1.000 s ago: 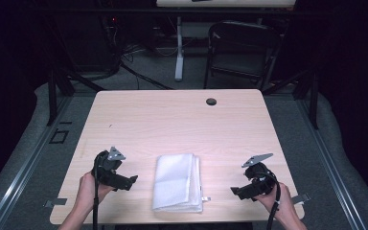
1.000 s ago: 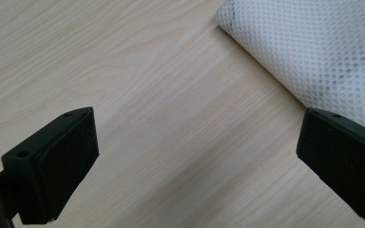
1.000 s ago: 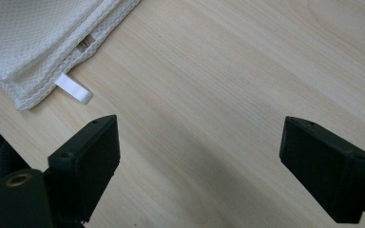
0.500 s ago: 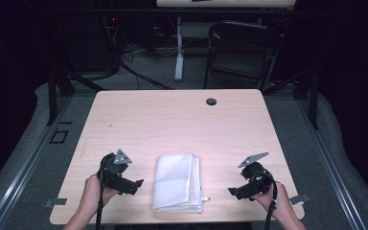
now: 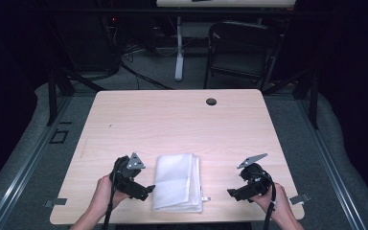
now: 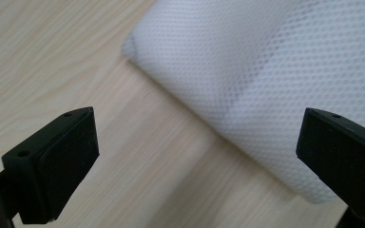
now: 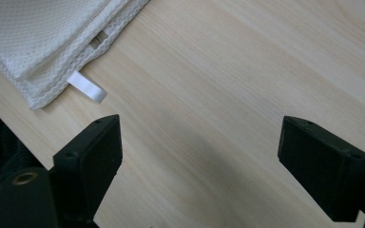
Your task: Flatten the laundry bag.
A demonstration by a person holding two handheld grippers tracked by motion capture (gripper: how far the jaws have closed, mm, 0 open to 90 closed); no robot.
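A folded white mesh cloth (image 5: 178, 182) lies near the table's (image 5: 172, 120) front edge, the wide-open left gripper (image 5: 146, 190) just beside it (right gripper (image 5: 232, 194), equally wide, stands apart).

The desk (image 5: 182, 120) has a light wood top with a small dark round hole (image 5: 211, 101) near its far edge. Behind it stands a dark folding chair (image 5: 239, 48) on grey floor (image 5: 24, 158). The room around is dark, with cables (image 5: 134, 52) on the floor.
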